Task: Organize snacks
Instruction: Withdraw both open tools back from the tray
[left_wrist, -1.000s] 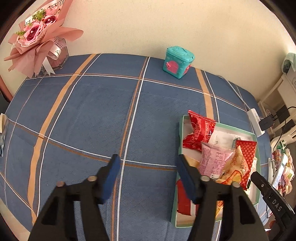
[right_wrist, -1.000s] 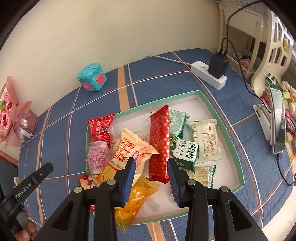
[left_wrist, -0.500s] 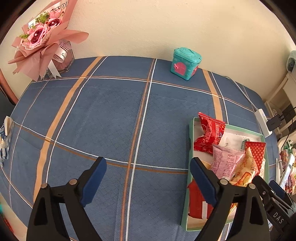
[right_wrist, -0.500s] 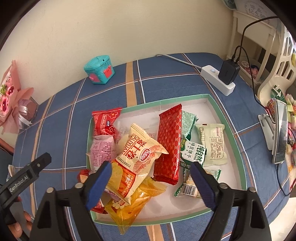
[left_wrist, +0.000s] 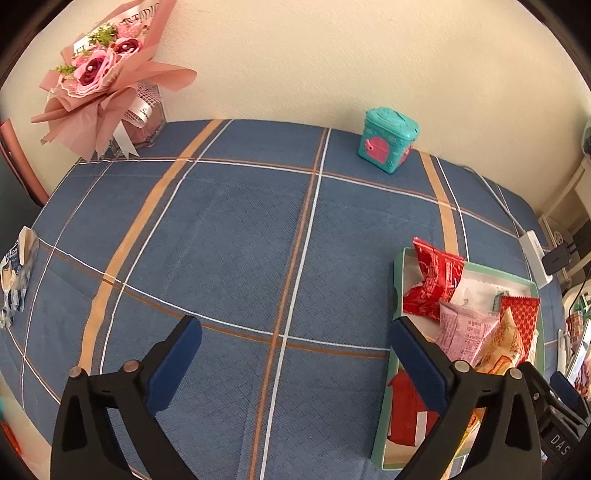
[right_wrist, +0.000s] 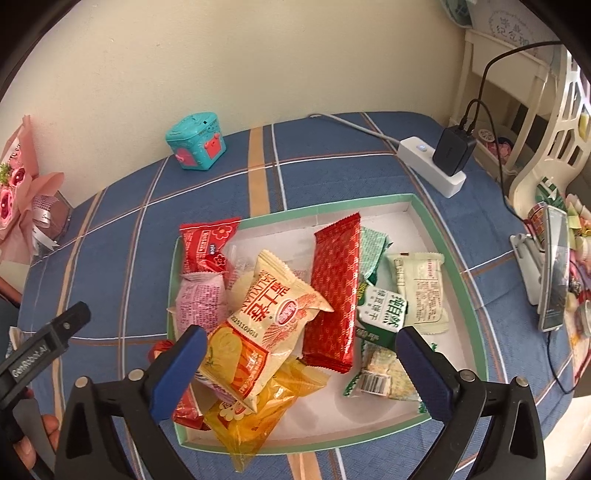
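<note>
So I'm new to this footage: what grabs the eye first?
The heap of bright snack packets in the green-rimmed tray on the blue plaid tablecloth, below the right tongs. Next, the pink bouquet at the far left corner and the teal toy box against the wall.

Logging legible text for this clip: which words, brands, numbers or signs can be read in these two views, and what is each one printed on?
"GenRobot.AI": on the left hand-held gripper, seen from the right wrist view.
"DAS": on the right hand-held gripper, seen from the left wrist view; the rest is cut off.
"20251103013": number printed on the cream and orange snack packet.
Chinese characters on the snack packets, the ribbon lettering on the bouquet and the sign on the far wall: not legible to me.
</note>
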